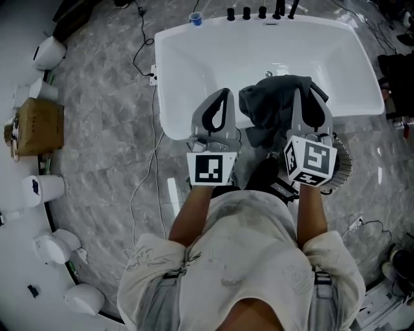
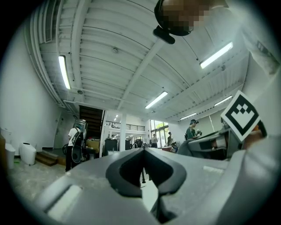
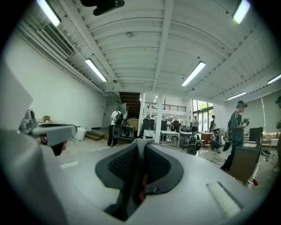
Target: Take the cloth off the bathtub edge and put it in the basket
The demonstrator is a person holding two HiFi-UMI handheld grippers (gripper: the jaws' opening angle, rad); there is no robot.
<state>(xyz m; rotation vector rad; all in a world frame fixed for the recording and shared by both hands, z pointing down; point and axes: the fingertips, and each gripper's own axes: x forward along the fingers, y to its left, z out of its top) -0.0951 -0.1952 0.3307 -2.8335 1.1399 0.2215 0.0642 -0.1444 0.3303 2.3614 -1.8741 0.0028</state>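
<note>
The dark grey cloth (image 1: 272, 103) hangs bunched in the air over the near edge of the white bathtub (image 1: 169, 97), draped round the jaws of my right gripper (image 1: 303, 97), which is shut on it. In the right gripper view the gripper (image 3: 141, 143) shows its jaws pressed together with a dark strip between the pads. My left gripper (image 1: 223, 94) is held up beside it, to the cloth's left, shut with nothing in it; its tips (image 2: 142, 149) meet. A mesh basket (image 1: 343, 169) peeks out on the floor below the right gripper, mostly hidden by the marker cube.
A blue cup (image 1: 196, 19) and black taps (image 1: 262, 11) stand on the tub's far rim. Cables (image 1: 145, 58) trail over the marble floor left of the tub. White containers (image 1: 50, 52) and a brown box (image 1: 39, 126) line the left wall. A person (image 3: 115, 127) stands far off.
</note>
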